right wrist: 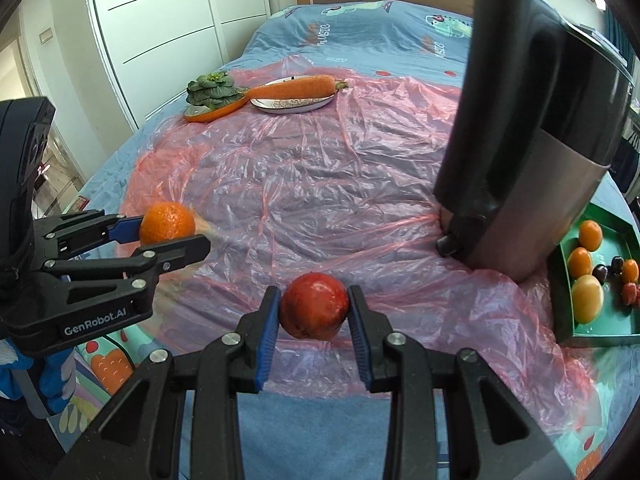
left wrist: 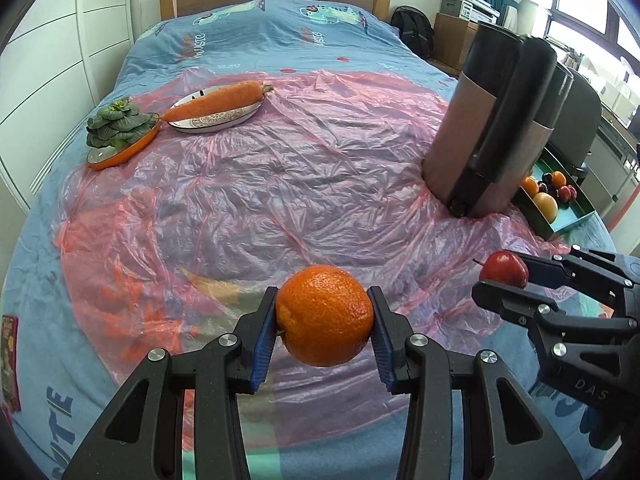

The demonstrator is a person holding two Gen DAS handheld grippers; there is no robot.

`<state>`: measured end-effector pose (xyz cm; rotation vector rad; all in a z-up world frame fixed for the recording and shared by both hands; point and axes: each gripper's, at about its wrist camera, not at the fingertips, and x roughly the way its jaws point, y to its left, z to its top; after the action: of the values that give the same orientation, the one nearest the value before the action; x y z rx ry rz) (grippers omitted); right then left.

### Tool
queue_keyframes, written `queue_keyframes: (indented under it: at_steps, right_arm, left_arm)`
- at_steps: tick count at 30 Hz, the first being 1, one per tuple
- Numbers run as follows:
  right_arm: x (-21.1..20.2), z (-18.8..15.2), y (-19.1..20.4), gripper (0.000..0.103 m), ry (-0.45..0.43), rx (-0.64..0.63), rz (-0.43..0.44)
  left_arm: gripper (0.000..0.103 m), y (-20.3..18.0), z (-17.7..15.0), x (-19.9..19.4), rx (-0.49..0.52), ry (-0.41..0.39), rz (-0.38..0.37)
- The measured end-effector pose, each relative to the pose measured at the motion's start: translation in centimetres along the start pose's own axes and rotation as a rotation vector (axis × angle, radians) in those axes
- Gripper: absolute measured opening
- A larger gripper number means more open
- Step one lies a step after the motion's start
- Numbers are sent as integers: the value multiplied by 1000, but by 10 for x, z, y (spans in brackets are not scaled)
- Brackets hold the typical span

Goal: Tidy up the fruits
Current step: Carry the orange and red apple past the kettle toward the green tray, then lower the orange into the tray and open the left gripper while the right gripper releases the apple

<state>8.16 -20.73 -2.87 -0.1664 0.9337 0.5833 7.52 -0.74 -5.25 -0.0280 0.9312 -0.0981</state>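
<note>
Fingers of the left gripper (left wrist: 325, 320) pinch an orange (left wrist: 325, 315) and the right gripper (right wrist: 314, 312) clamps a red apple (right wrist: 314, 311), both short of the green tray (right wrist: 560, 300), so I'd keep both grips firm, skirt the dark appliance (right wrist: 532, 128) beside it and lower them gently.

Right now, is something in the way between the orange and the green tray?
Probably yes. The tall black juicer stands on the bed between the orange, held in the left gripper, and the green tray. The tray sits right beside and partly behind it, so the gripper would likely need to go around.
</note>
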Motion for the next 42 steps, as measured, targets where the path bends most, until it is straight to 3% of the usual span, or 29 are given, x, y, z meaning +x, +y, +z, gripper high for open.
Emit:
queue_keyframes:
  at_steps: [12, 26, 36, 42]
  right_arm:
    - [-40, -15, -66, 14, -59, 106, -82]
    - [-92, -50, -197, 14, -154, 290, -236]
    - [-89, -52, -291, 14, -187, 362, -314]
    - [-68, -53, -334, 14, -154, 375, -341]
  left_arm:
    - [38, -79, 5, -16, 110, 11, -112]
    - [38, -198, 47, -5, 275, 1, -244]
    - [38, -287, 94, 37, 356, -3, -303]
    - [38, -331, 118, 75, 414, 1, -289]
